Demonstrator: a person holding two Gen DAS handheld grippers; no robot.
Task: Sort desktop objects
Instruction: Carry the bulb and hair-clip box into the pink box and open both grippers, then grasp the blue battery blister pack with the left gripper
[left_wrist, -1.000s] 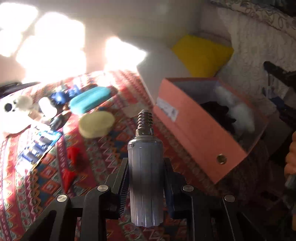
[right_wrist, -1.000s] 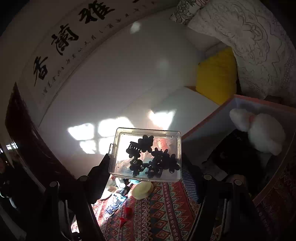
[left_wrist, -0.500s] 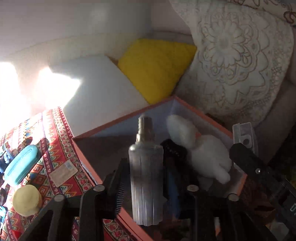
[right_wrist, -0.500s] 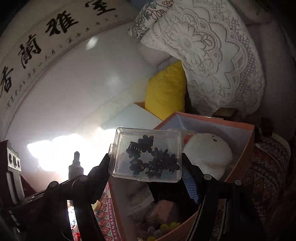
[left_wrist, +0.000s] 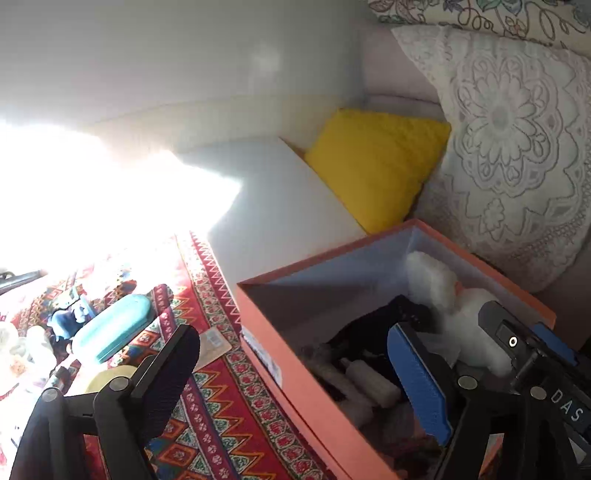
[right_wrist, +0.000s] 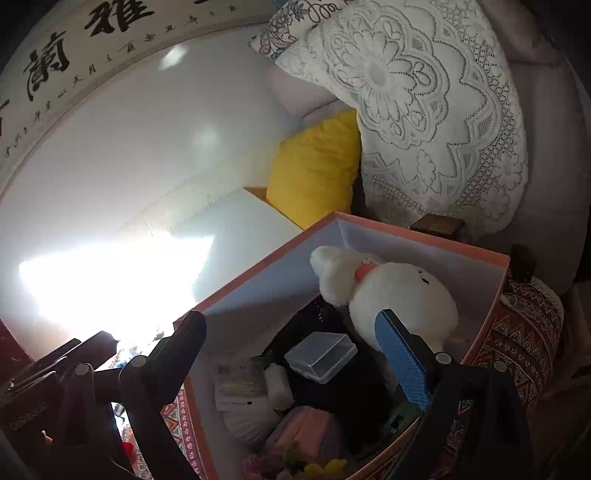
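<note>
An orange box (right_wrist: 236, 284) is seen at the right of the patterned worktop (left_wrist: 229, 417). Inside it, a clear case (right_wrist: 320, 356) lies beside a white plush toy (right_wrist: 399, 295). Both the left gripper (left_wrist: 295, 373) and the right gripper (right_wrist: 295, 350) are held with jaws spread, nothing gripped.

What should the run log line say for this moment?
step: drop done | left tool: open, empty | right tool: open, empty | clear case: in orange box | next: teal case

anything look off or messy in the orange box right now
Nothing is damaged or spilled. The clear plastic case lies tilted on the dark items in the orange box, beside the white plush toy. Both grippers, left and right, are open and empty.
</note>
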